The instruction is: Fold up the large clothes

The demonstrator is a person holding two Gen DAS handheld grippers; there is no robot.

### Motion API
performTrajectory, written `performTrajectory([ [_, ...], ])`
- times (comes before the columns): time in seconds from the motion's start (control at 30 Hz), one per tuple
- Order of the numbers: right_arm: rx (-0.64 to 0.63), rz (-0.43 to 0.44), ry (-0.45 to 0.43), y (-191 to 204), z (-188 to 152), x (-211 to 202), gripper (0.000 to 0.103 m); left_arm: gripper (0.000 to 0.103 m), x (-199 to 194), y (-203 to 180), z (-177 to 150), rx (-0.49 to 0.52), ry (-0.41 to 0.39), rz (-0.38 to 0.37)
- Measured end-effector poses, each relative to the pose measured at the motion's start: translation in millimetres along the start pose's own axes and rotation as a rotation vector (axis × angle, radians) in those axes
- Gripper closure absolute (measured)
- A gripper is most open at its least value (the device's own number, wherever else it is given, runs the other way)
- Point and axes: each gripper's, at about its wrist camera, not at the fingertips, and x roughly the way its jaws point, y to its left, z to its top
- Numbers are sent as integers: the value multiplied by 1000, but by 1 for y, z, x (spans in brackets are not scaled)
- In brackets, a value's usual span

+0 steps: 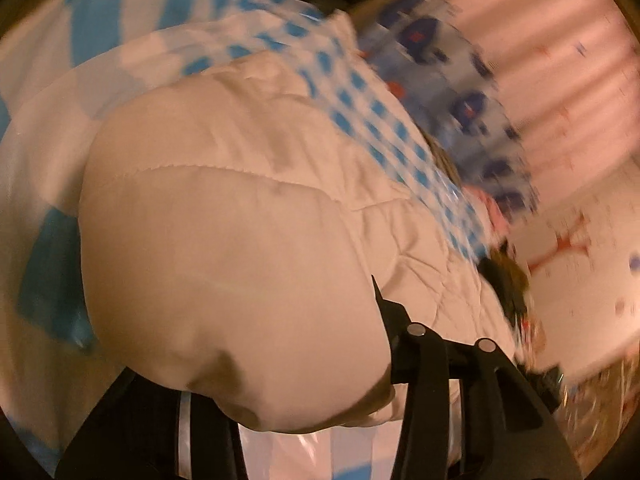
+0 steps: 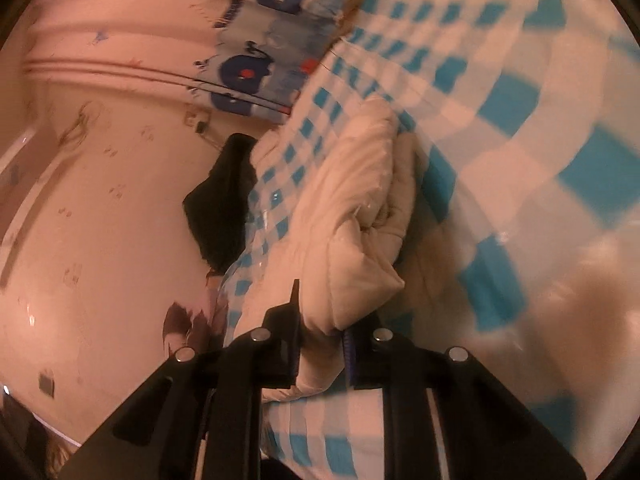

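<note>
Right hand-held gripper (image 2: 320, 340): pinching a thick fold of the cream padded jacket (image 2: 360, 216), jaws pressed on the cloth.
Left hand-held gripper (image 1: 384, 364): clamped on a bulging edge of the same jacket, at 5 o'clock of its puffed panel.
Jacket: on the blue-and-white checked bed cover (image 2: 520, 92), bunched between both grips.
Handling: probably light, soft, springy and slippery; stitched seams likely give the firmest hold.
Surroundings: whale-print pillow (image 2: 256, 72) at 11 o'clock; a black garment (image 2: 224, 200) at 9 o'clock.

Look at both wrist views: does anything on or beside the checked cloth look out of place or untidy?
Yes. The cream padded jacket lies bunched in a lump on the blue-and-white checked cloth, not flat, with both grippers clamped on it. A dark garment hangs off the cloth's edge. No damage or spill shows.
</note>
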Motion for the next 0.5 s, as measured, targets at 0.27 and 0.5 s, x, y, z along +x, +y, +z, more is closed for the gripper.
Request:
performTrajectory([
  [0.27, 101, -154, 51, -55, -35, -106, 75, 41, -24, -25, -90, 65, 93, 13],
  [0.5, -95, -346, -308, 10, -19, -142, 52, 16, -32, -4, -92, -88, 10, 49],
])
